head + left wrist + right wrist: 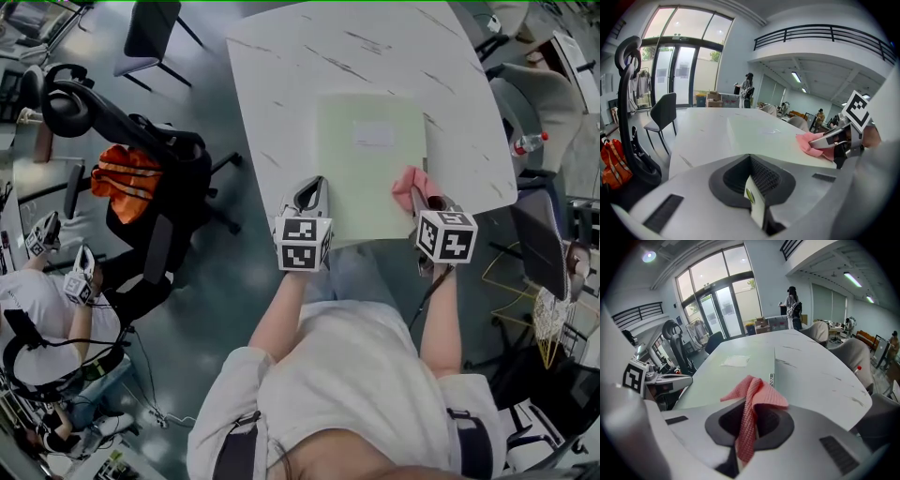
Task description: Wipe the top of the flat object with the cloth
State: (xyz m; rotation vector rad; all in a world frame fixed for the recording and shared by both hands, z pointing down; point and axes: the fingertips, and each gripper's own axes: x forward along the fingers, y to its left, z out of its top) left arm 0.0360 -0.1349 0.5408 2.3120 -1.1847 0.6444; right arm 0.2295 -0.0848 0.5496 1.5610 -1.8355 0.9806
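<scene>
The right tool (747, 426) pinches the pink cloth (758, 394) at the green folder (370, 169)'s edge; the left tool (753, 190) clamps that folder (near corner) on the table (281, 84).

Ahead of the right gripper (422, 199): the pale green flat rectangular folder (370, 178) lies bare, a clear run to its far edge.
In its jaws: a pink waffle cloth (752, 413) is pinched and fills the gap.
To its left: the left gripper (312, 192), jaws drawn together, blocks the folder's near corner.
To its right: bare white marbled tabletop (469, 122), then grey padded chairs (520, 103).
Left of the left gripper: a narrow table strip, then a black office chair (159, 187).
</scene>
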